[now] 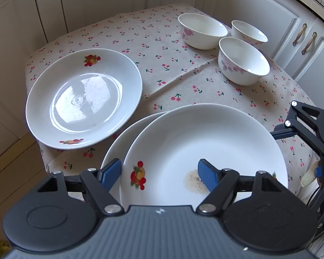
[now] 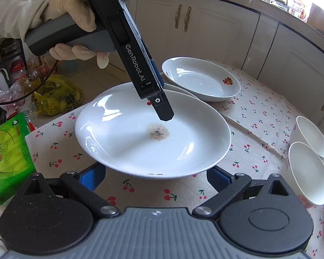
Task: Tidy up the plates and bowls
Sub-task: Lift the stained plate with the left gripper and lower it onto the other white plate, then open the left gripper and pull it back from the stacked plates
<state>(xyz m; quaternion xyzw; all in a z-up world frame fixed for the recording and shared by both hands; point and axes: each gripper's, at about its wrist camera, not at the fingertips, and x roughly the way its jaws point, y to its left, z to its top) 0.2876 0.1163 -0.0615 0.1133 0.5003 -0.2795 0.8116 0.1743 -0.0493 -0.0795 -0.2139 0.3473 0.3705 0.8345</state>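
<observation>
Resting on a lower plate (image 1: 118,142), the stained plate (image 1: 205,142) lies near the worktop (image 1: 183,82) edge; left hand-held gripper (image 1: 159,174) straddles its rim, jaws apart, pads clear; right hand-held gripper (image 2: 155,178) open, empty.

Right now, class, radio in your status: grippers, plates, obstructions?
Left gripper open, astride rim of stained plate. Right gripper open at its near rim. Stained plate sits on second plate; third plate apart. Three bowls aside.
</observation>
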